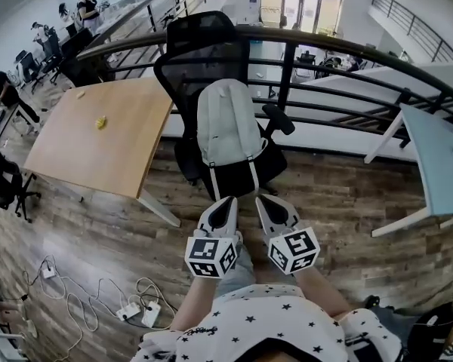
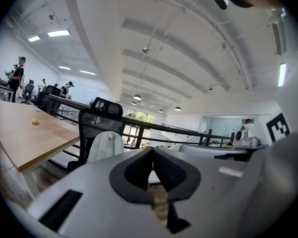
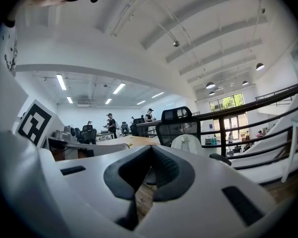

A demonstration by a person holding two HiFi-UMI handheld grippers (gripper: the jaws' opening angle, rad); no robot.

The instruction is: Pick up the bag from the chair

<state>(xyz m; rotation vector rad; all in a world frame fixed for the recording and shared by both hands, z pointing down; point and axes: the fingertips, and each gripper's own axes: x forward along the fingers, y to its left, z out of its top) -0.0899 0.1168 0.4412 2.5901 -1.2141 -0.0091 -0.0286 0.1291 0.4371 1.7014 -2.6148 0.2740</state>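
A pale grey-green backpack (image 1: 226, 127) stands upright on the seat of a black office chair (image 1: 211, 59), leaning on its mesh back, straps hanging over the seat's front. Both grippers are held close to the person's body, a short way in front of the chair. My left gripper (image 1: 228, 202) is shut and holds nothing. My right gripper (image 1: 261, 200) is shut too, also with nothing in it. In the left gripper view the backpack (image 2: 106, 145) and chair (image 2: 102, 115) show beyond the jaws. In the right gripper view the backpack (image 3: 187, 143) sits ahead on the chair (image 3: 179, 123).
A wooden table (image 1: 102, 134) stands left of the chair, a small yellow object (image 1: 100, 122) on it. A black railing (image 1: 347, 74) runs behind the chair. A light blue table (image 1: 438, 164) is at right. Cables and power strips (image 1: 136, 308) lie on the floor at lower left.
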